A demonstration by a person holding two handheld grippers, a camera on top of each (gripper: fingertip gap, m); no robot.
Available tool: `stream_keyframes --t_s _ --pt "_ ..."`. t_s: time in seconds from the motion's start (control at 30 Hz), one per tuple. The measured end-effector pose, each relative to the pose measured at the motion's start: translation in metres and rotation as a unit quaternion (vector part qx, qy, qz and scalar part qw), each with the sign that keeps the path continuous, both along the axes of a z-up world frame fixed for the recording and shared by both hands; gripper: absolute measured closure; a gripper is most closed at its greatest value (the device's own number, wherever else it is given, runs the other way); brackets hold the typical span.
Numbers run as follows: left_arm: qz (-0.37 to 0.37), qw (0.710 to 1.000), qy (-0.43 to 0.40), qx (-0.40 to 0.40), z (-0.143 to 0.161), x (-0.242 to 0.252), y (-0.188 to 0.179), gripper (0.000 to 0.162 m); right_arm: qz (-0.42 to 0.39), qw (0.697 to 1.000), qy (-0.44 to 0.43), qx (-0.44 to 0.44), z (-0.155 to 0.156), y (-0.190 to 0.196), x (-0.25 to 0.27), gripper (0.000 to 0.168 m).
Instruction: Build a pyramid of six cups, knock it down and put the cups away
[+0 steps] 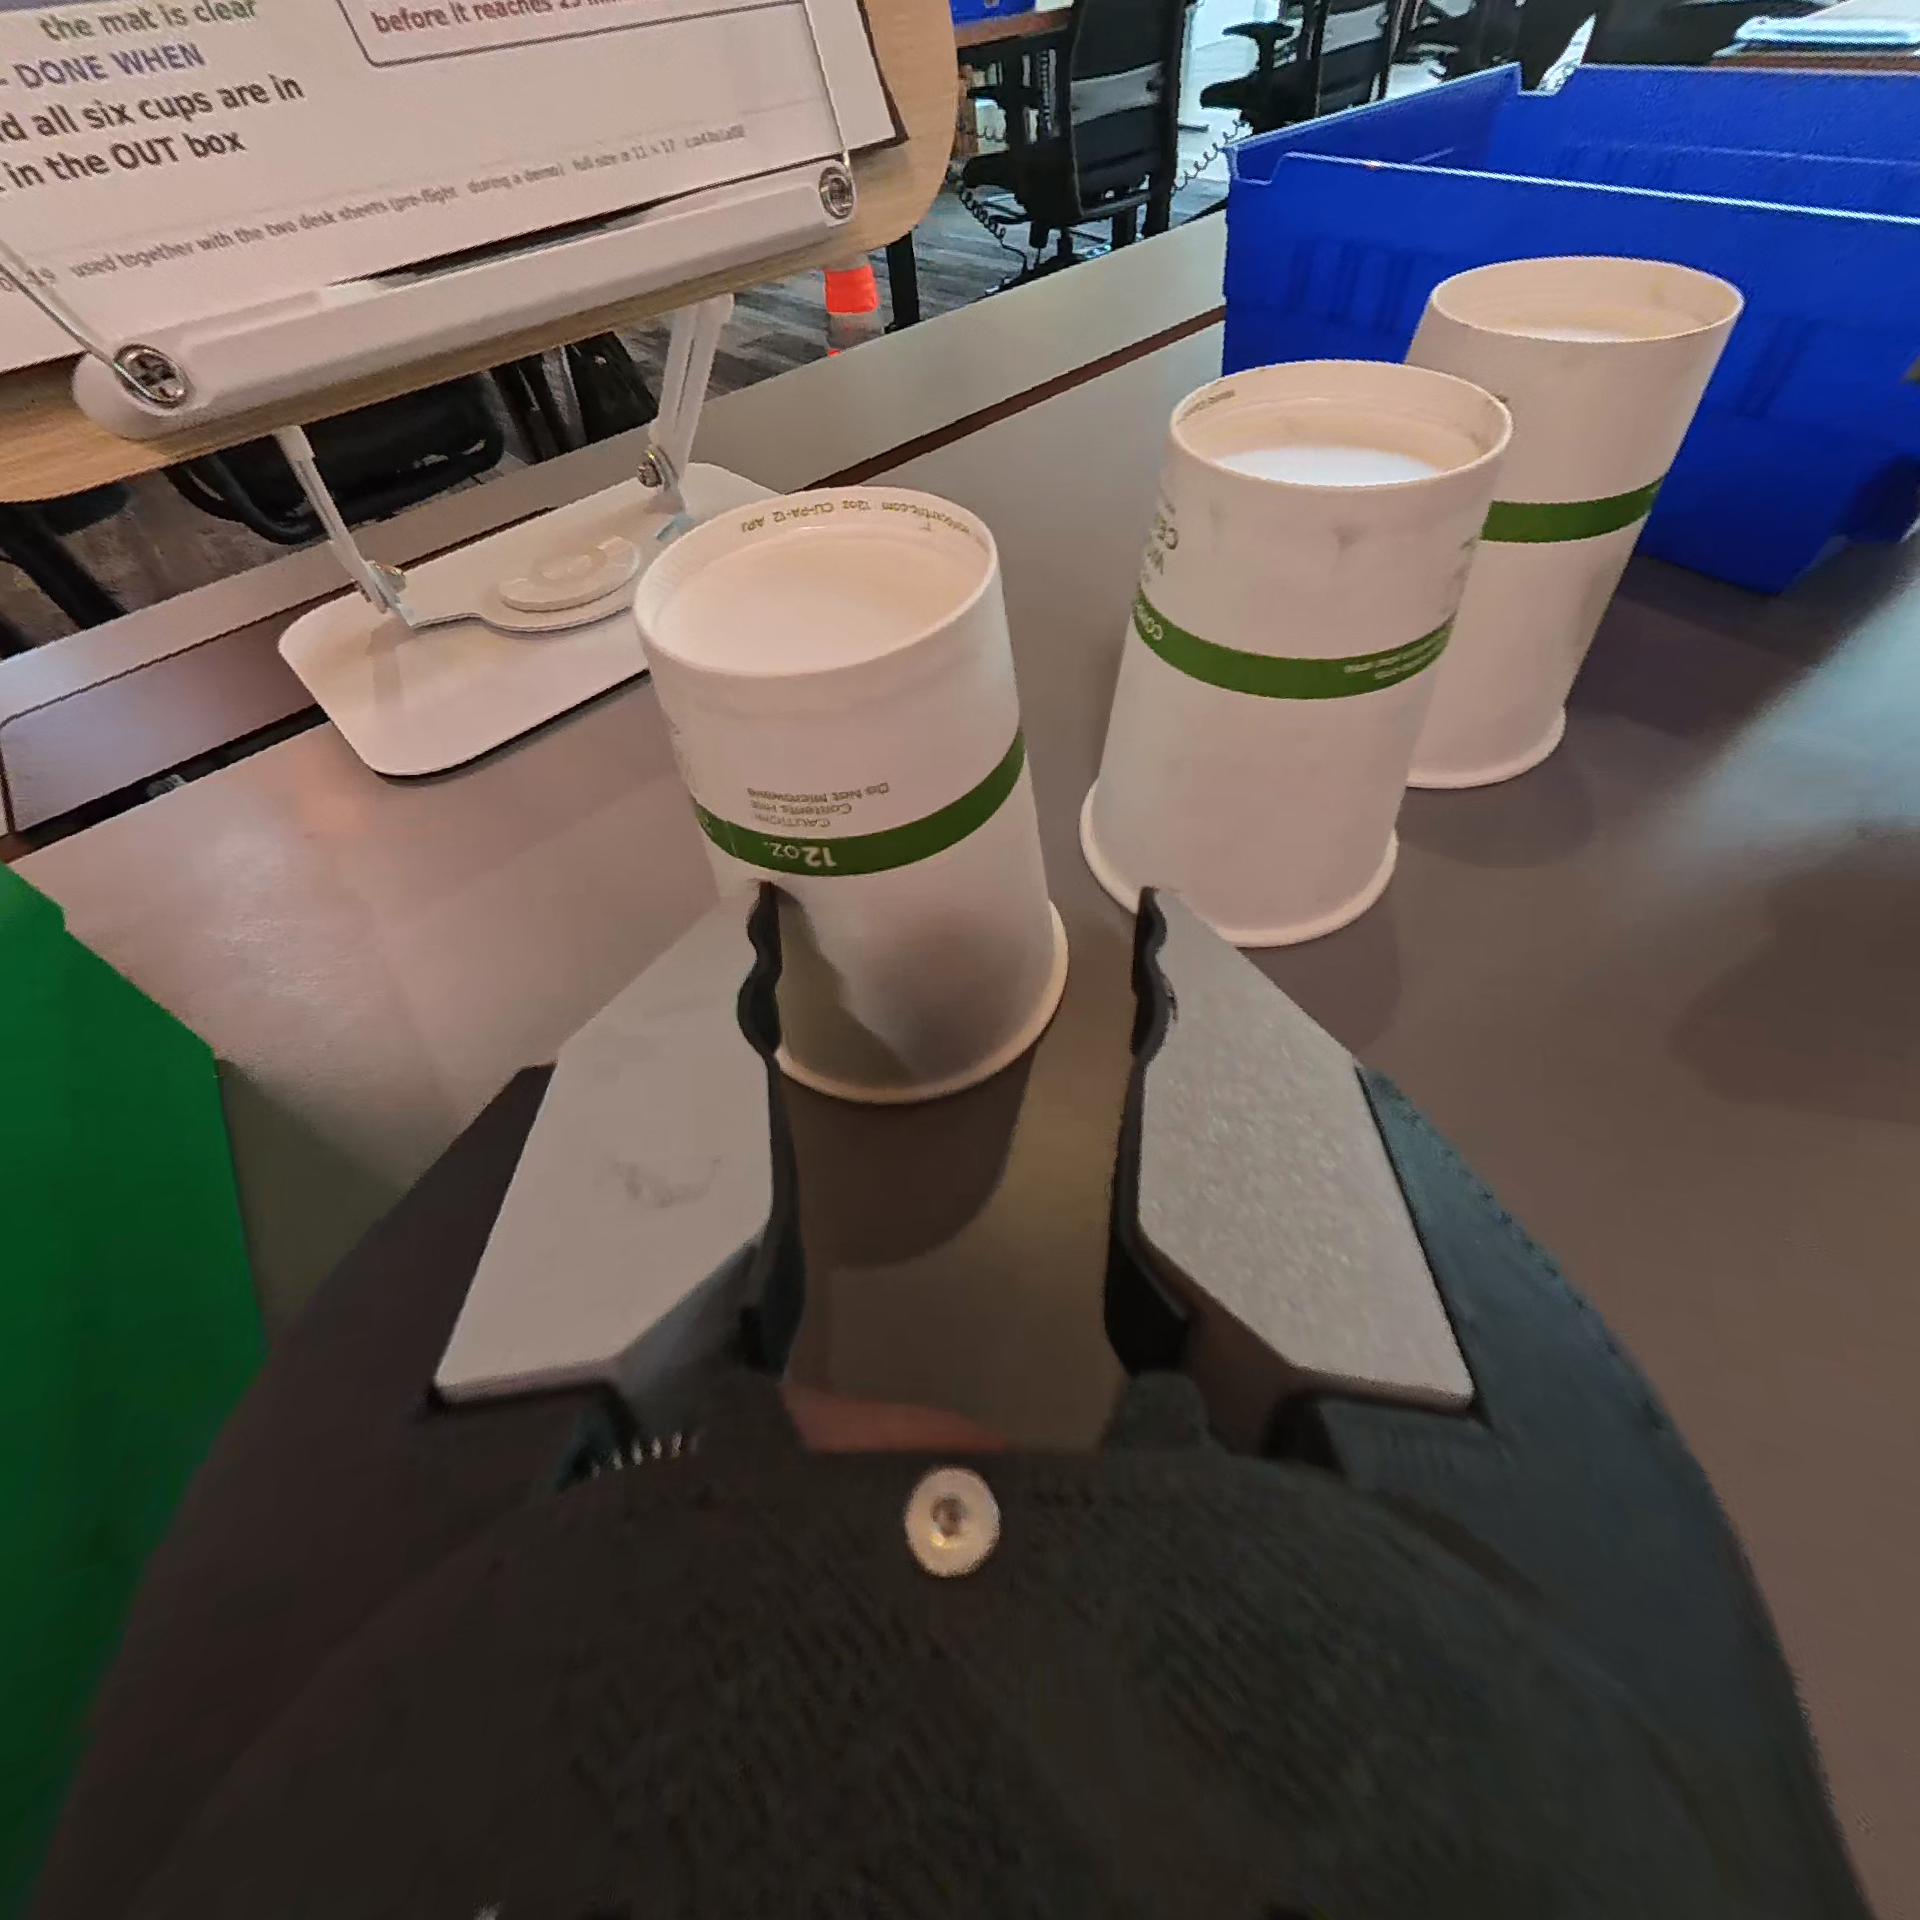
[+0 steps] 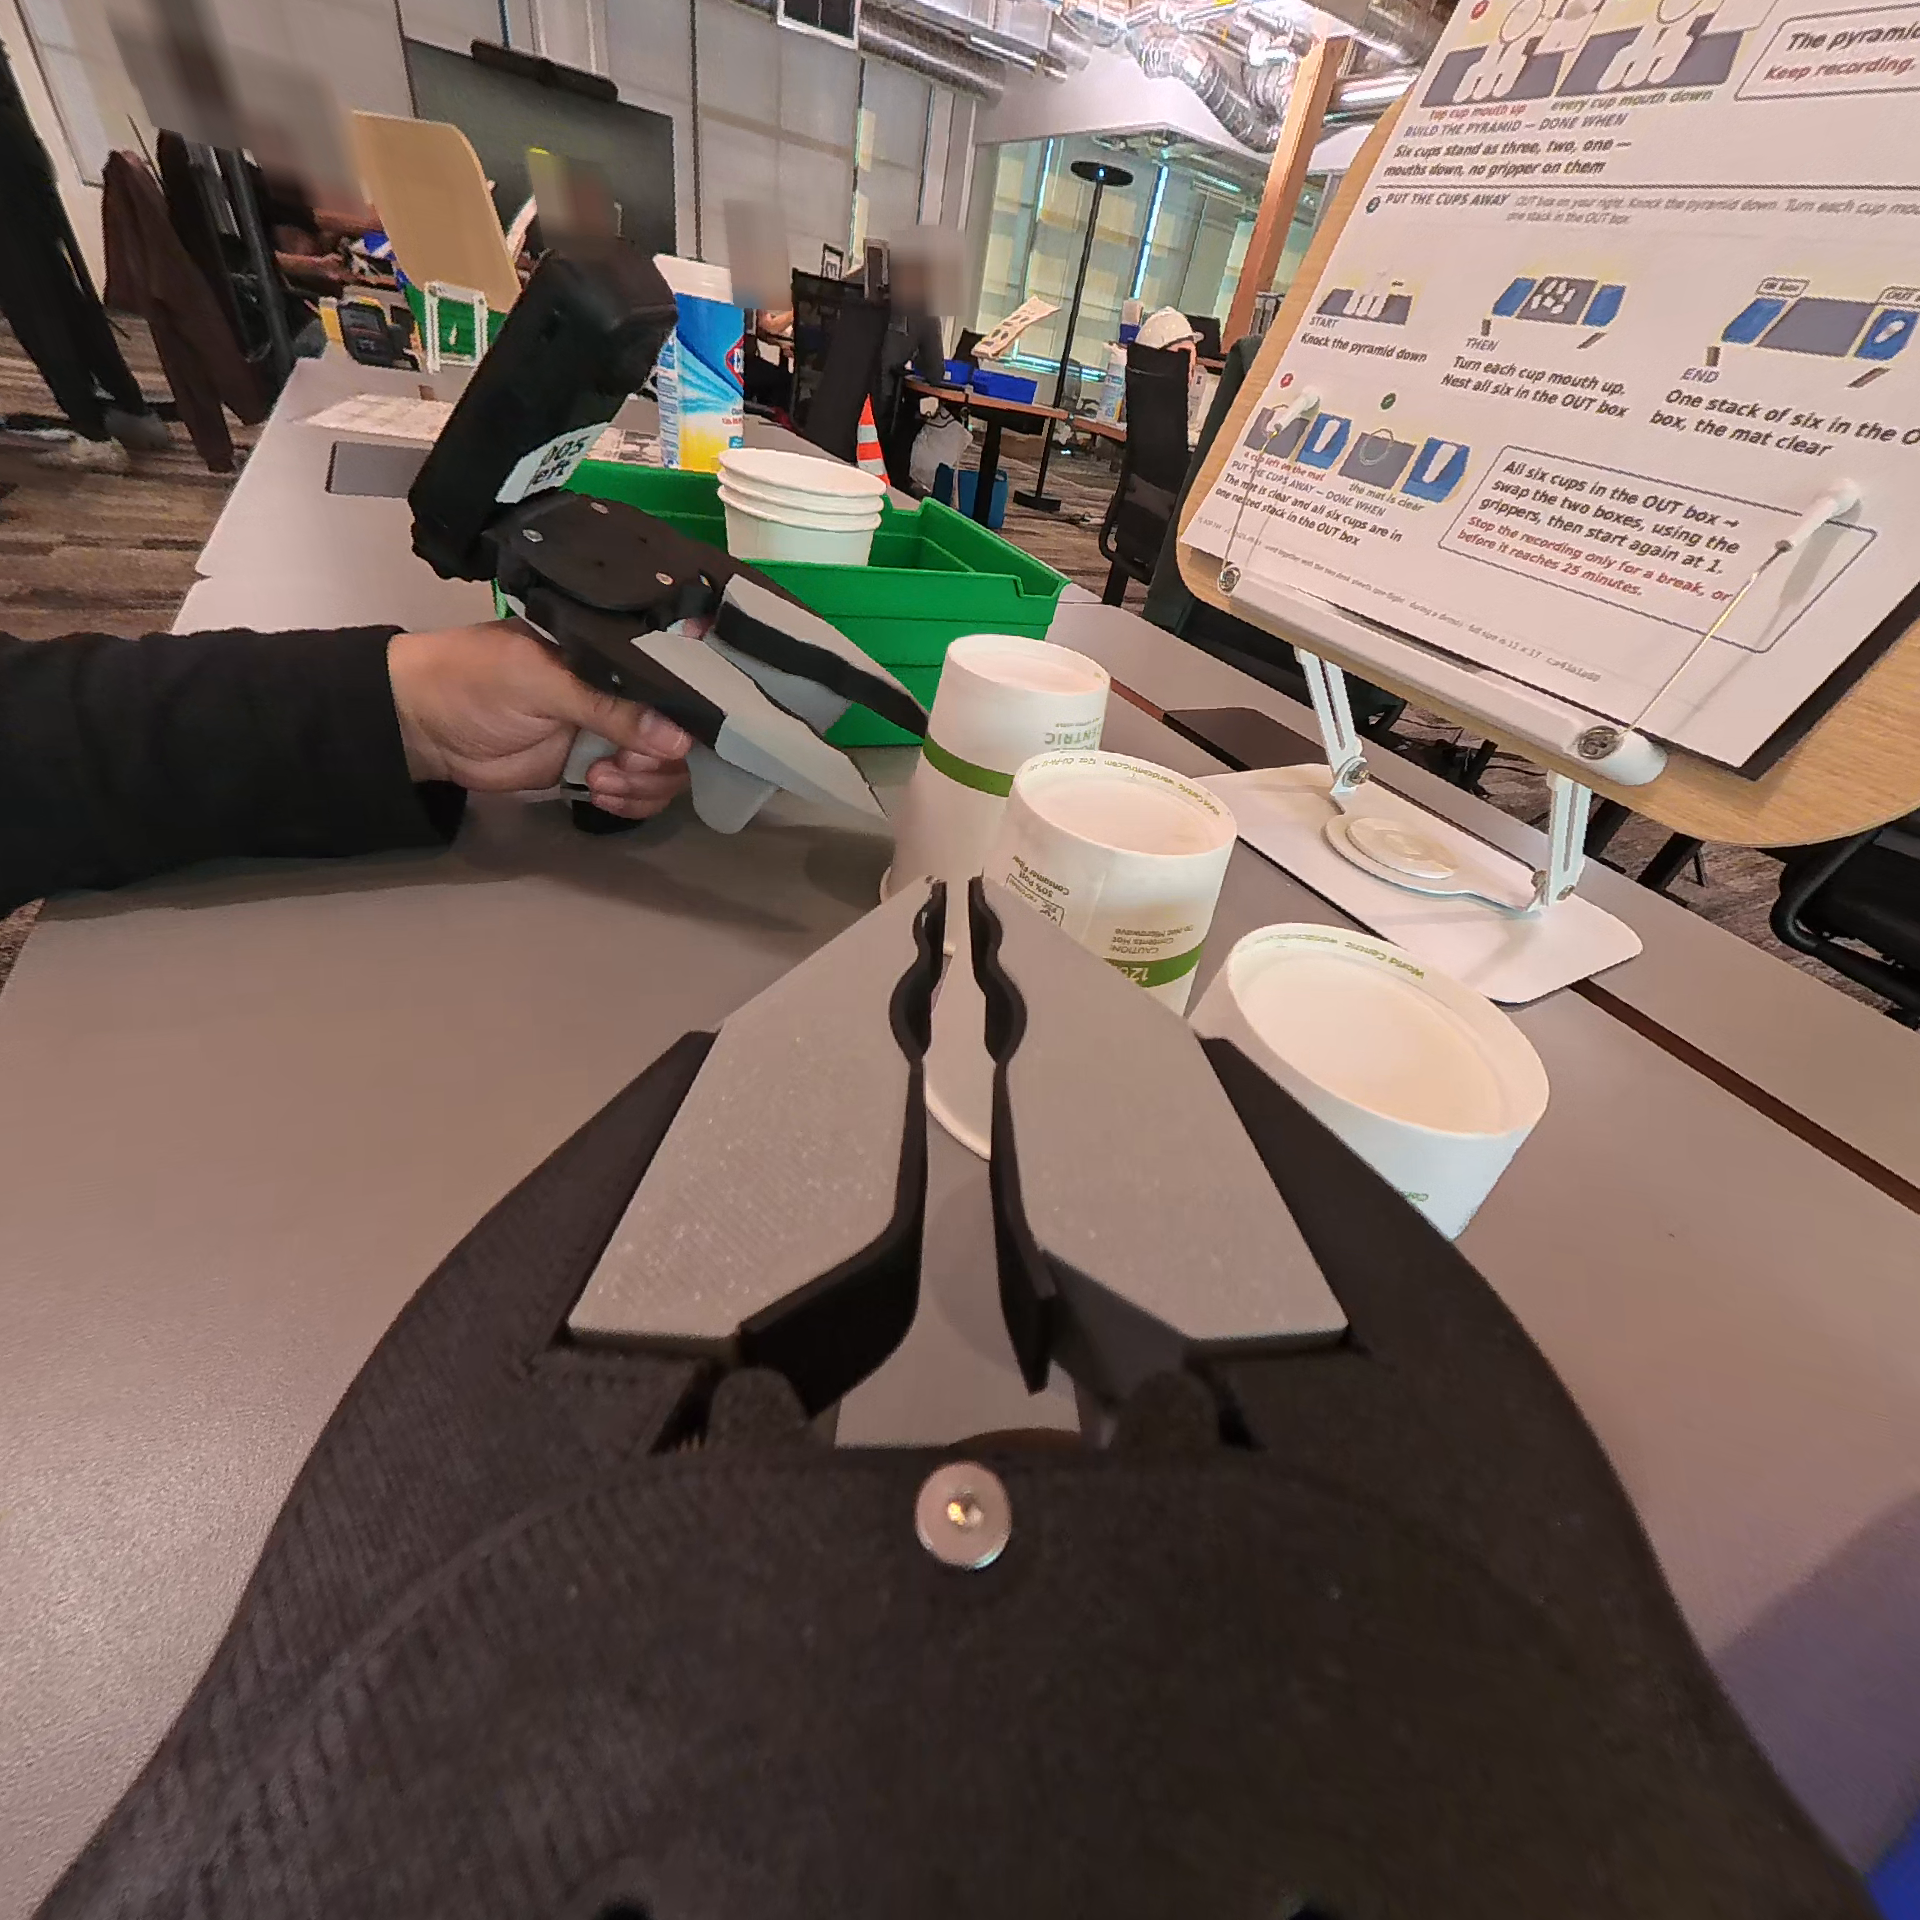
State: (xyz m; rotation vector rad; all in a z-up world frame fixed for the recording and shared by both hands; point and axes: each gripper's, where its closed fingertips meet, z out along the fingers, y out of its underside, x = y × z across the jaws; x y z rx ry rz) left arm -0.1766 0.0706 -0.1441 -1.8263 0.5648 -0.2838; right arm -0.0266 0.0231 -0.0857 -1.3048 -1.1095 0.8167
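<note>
Three white paper cups with green bands stand mouth down in a row on the grey table: a near cup [image 1: 852, 727], a middle cup [image 1: 1299, 644] and a far cup [image 1: 1558, 499]. My left gripper [image 1: 956, 904] is open around the lower part of the near cup; its left fingertip touches the cup wall and the right one stands apart. In the right wrist view this cup [image 2: 1013, 717] is farthest, with the left gripper [image 2: 902, 767] at it. My right gripper [image 2: 951, 894] is shut and empty, just in front of the middle cup [image 2: 1122, 862]. The third cup [image 2: 1382, 1060] stands to its right.
A green bin [image 2: 935, 603] behind the left gripper holds a nested stack of cups [image 2: 800, 509] mouth up. A blue bin [image 1: 1662, 260] stands beyond the far cup. An instruction board on a white stand [image 2: 1455, 894] stands behind the row. A green box side [image 1: 94, 1247] is at my left.
</note>
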Motion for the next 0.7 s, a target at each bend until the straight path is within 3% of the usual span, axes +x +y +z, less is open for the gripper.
stream_keyframes --t_s 0.03,0.33,0.7 --pt "-0.003 1.0 -0.002 -0.002 0.0 0.001 -0.001 0.096 0.0 1.0 0.0 0.0 0.0 0.0 0.0 0.168" --pt "0.0 1.0 -0.013 0.009 0.004 0.0 -0.002 0.098 0.001 1.0 -0.002 -0.001 -0.001 0.0 -0.001 0.167" --pt "0.019 0.993 0.01 0.116 0.041 -0.009 -0.01 0.099 -0.001 1.0 0.002 0.002 0.003 0.0 0.001 0.167"
